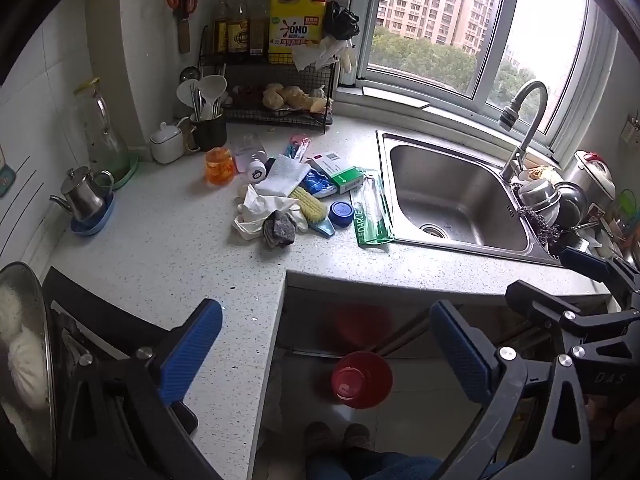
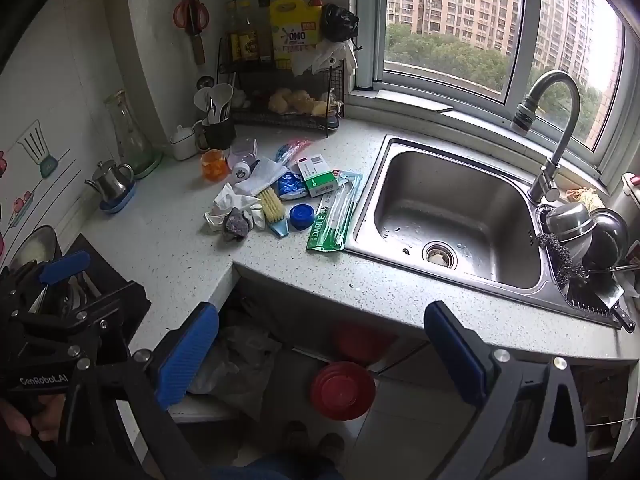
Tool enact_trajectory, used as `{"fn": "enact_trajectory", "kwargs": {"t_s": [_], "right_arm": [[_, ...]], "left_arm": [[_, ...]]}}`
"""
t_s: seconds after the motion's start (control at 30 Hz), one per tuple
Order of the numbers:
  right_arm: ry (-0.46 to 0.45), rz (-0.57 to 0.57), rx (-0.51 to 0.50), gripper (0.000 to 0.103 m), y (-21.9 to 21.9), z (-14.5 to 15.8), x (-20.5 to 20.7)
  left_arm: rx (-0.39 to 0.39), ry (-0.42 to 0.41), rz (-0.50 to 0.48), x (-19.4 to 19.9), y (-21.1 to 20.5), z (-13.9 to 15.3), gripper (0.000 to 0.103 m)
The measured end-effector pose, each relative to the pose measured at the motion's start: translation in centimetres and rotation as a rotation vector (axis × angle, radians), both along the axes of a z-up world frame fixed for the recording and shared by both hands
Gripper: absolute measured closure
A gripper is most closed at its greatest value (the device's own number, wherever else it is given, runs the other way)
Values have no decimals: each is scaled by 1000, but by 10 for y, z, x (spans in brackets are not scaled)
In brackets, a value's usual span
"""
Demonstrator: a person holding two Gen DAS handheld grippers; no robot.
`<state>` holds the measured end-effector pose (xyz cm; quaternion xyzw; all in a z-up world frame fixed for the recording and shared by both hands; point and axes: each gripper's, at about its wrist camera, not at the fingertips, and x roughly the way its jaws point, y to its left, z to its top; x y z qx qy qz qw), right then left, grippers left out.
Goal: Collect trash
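A pile of litter lies on the speckled counter left of the sink: crumpled white tissue (image 1: 260, 208) (image 2: 228, 204), a grey wad (image 1: 279, 229), a yellow-bristled brush (image 1: 310, 202), a blue lid (image 1: 341, 213) (image 2: 301, 215), a green toothpaste pack (image 1: 372, 212) (image 2: 332, 220) and a white-and-green box (image 1: 340, 172). A red bin (image 1: 360, 378) (image 2: 342, 390) stands on the floor under the counter. My left gripper (image 1: 326, 352) hovers open and empty over the counter's inner corner, well short of the pile. My right gripper (image 2: 320, 348) hangs beside it, also open and empty.
A steel sink (image 1: 440, 172) with a faucet (image 1: 524, 120) lies to the right, with stacked bowls (image 1: 556, 200) beyond it. A wire rack (image 1: 276, 80) of bottles, an orange cup (image 1: 219, 166) and a metal kettle (image 1: 82, 196) line the back. A lidded pot (image 1: 24, 340) sits near left. A person's feet (image 1: 336, 436) show below.
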<state>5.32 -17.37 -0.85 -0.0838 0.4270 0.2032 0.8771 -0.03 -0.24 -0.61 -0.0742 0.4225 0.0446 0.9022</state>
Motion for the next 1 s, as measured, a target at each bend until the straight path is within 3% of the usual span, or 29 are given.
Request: {"fn": "enact_trajectory", "kwargs": {"t_s": [1.0], "right_arm": [[49,-8,-15,0,3,-8,9]], "left_arm": [[-20,26,-25,10,-1,-4,0]]}}
